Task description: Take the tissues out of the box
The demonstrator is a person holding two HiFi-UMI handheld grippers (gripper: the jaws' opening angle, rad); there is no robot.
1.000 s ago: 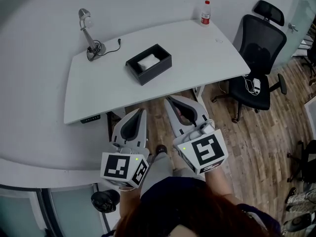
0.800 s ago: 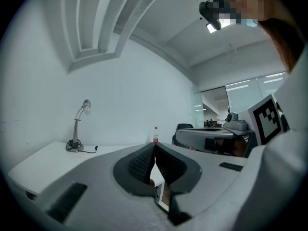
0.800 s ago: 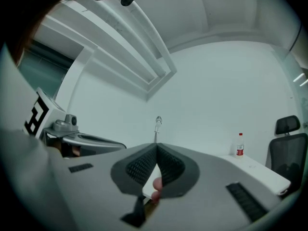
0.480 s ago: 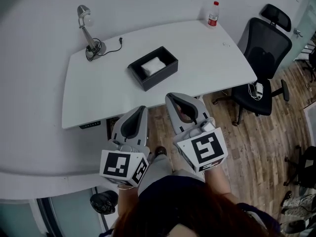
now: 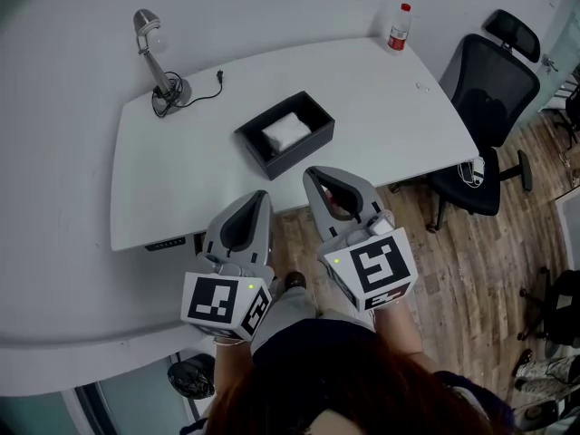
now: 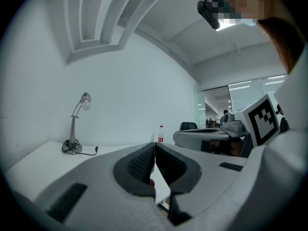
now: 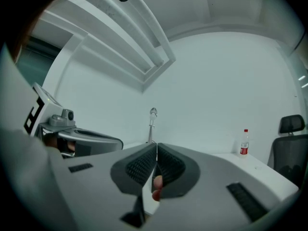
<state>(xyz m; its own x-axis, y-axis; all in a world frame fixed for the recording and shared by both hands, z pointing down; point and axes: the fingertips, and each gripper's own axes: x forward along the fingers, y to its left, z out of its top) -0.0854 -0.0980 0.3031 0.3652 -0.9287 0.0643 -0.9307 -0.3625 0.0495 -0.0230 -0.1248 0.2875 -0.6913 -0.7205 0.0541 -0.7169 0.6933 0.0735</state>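
Both of your jaws are pressed together with nothing between them, and the one relation that matters is where the box (image 5: 285, 135) lies from their tips. It sits on the bench (image 5: 181, 179), open-topped and black, straight ahead of you, with the white tissues (image 5: 285, 131) lying inside it around its middle. From the box, the left gripper (image 5: 258, 199) hangs just off its near left corner. The right gripper (image 5: 314, 176) hangs just off its near long side, so the box falls roughly between the two lines you are pointing along. The box's long axis runs skewed to you, its near end toward your left and its far end toward your right and away. Its near long wall therefore faces your right hand more squarely, and I judge the right gripper the nearer, but only slightly. Both grippers point level and seem to ride above the rim, and neither gripper view shows the box at all. You will likely have to tip a gripper downward over the box and part its jaws before the tissues can be reached.
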